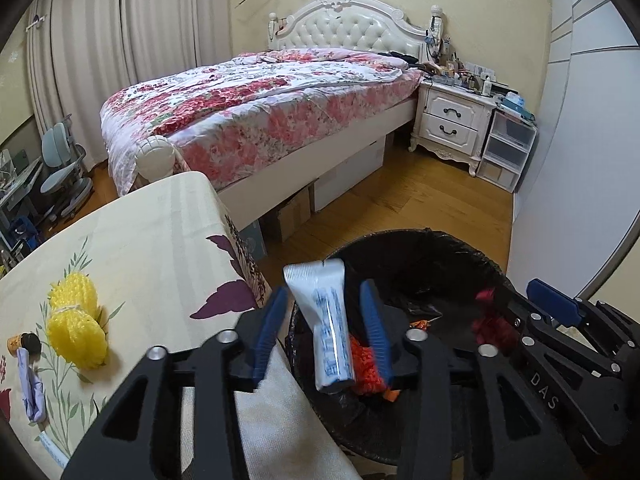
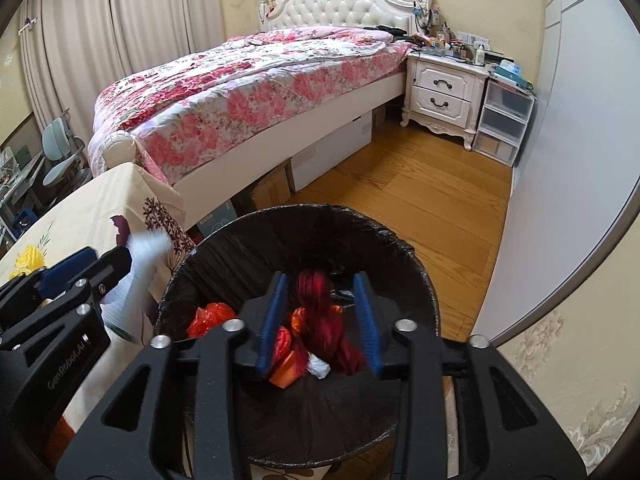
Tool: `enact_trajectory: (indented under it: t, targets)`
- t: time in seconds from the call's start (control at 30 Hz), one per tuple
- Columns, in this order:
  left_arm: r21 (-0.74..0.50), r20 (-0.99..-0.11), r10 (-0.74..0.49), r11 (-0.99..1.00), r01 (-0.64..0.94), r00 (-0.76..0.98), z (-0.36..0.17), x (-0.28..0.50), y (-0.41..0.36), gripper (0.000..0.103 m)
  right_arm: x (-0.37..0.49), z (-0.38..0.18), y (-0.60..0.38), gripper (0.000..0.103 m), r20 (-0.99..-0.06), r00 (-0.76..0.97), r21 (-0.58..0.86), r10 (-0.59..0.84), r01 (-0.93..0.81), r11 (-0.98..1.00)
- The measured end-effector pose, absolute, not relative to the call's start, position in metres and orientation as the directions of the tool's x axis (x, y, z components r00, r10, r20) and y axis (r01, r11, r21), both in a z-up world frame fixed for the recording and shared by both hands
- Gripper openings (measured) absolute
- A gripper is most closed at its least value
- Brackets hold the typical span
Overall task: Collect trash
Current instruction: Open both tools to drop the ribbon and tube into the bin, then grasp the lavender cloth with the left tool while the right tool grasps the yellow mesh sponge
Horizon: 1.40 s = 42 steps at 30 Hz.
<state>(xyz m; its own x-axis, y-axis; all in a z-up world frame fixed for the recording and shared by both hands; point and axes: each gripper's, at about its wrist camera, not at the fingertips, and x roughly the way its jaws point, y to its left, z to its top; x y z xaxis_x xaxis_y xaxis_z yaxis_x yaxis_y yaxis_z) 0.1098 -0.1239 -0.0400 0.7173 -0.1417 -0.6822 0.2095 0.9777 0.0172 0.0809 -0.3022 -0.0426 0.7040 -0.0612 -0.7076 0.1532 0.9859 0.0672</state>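
Note:
A black-lined trash bin stands on the floor beside the table. My left gripper is open above its left rim; a white tube lies loose between the spread fingers, touching neither, blurred in the right wrist view. My right gripper is open over the bin with a dark red crumpled piece blurred between its fingers, apparently free; it also shows in the left wrist view. Orange wrappers and other scraps lie in the bin.
The table with a flowered cloth holds a yellow foam net, a cork and a pale purple scrap. A bed, a nightstand, plastic drawers and a wardrobe door surround the wooden floor.

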Motion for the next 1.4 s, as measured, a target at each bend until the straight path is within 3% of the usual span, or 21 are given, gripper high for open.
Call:
enact_trajectory:
  t: [0.07,0.13,0.2,0.33,1.33,1.4]
  targets:
    - [0.021,-0.677,-0.134,0.979,0.201,0.724,-0.039,0.109,-0.124,0.06,0.08,-0.043,-0.304,0.041,-0.705,0.705,0.062,-0.072,0.163,0.985]
    - [0.032,-0.675,-0.119,0.981,0.191,0.729,-0.039,0.109,-0.123,0.074,0.08,-0.043,-0.306,0.042,-0.705,0.704,0.058,-0.081,0.171,0.984]
    - [0.041,-0.668,-0.102,0.984,0.174,0.737,-0.037,0.108,-0.121,0.076,0.079,-0.042,-0.307,0.044,-0.703,0.706,0.054,-0.09,0.18,0.982]
    - [0.046,-0.67,-0.077,0.988,0.144,0.738,-0.032,0.105,-0.111,0.081,0.075,-0.038,-0.304,0.059,-0.689,0.716,0.037,-0.11,0.187,0.982]
    - [0.106,-0.703,0.252,0.962,-0.252,0.665,-0.035,0.044,0.095,0.081,0.052,-0.024,-0.149,0.061,-0.694,0.703,0.058,0.155,-0.16,0.985]
    - [0.102,-0.714,0.253,0.96,-0.261,0.652,-0.04,0.044,0.104,0.077,0.051,-0.023,-0.14,0.061,-0.696,0.698,0.059,0.168,-0.178,0.982]
